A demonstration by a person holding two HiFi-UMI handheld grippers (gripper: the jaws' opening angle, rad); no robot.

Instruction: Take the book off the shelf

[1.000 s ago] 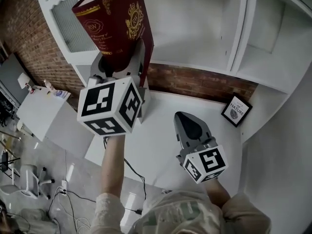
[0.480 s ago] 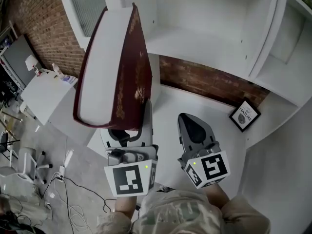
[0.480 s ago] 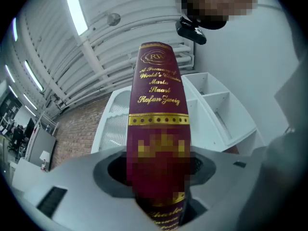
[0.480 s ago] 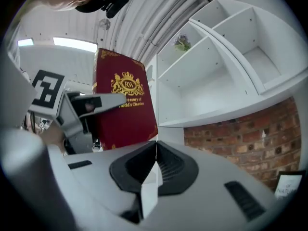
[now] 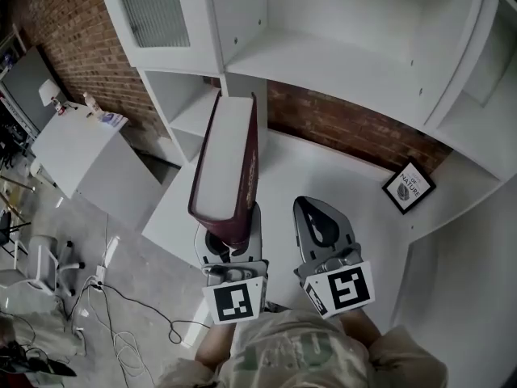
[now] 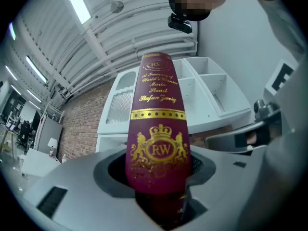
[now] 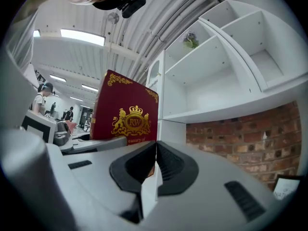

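One maroon book (image 5: 226, 168), gilt-crested spine.

White counter (image 5: 323, 172) with small framed picture (image 5: 411, 187)

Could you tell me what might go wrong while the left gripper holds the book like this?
The left gripper clamps the book only at its lower end, so the tall volume could tip or slip. Its top looks near the shelf upright and might knock it. The right gripper is shut alongside, giving no support.

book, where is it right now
Head view, left of centre: the book stands clamped in the left hand-held gripper, above the white desk.
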